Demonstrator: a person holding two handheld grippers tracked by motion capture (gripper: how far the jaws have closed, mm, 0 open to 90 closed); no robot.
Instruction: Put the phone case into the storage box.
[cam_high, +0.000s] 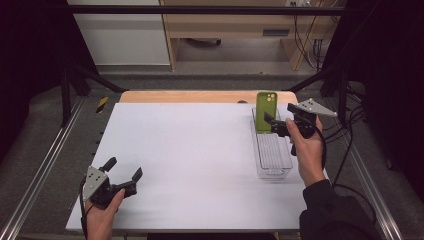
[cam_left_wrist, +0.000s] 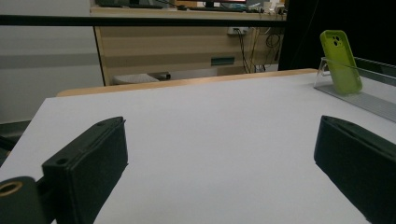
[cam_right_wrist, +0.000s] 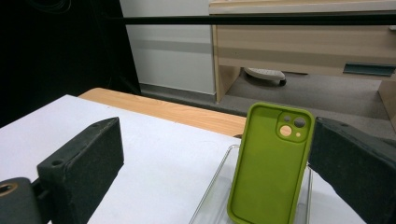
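Nearest the lens in the right gripper view are my two black jaws, spread wide, and between them stands the green phone case (cam_right_wrist: 271, 163). That case is what I'm working on: it stands upright, leaning a little, at the far end of the clear plastic tray (cam_high: 272, 150), camera cut-outs at the top. From the high view my right hand-held gripper (cam_high: 276, 120) sits right at the case, one jaw close against its right edge, the other well off to the left with bench showing through the gap. So it's released, nothing pinched yet. Whether that right jaw actually touches the case, I can't tell.

Moving outward: the tray lies lengthwise along the right side of the white bench (cam_high: 200, 150), its ribbed floor bare in front of the case. Beyond the bench's far edge there's a strip of bare wood, then a floor and a wooden desk with cables.

Over on the near left, my left hand-held gripper (cam_high: 122, 177) rests low by the bench's front edge, jaws parted, holding nothing, well apart from the tray. In its own view the case shows far off at upper right.

My read on progress: the approach looks done, the grasp isn't. What's left, as I judge it, is closing on the case's sides squarely, then lifting it from the tray without tipping it.
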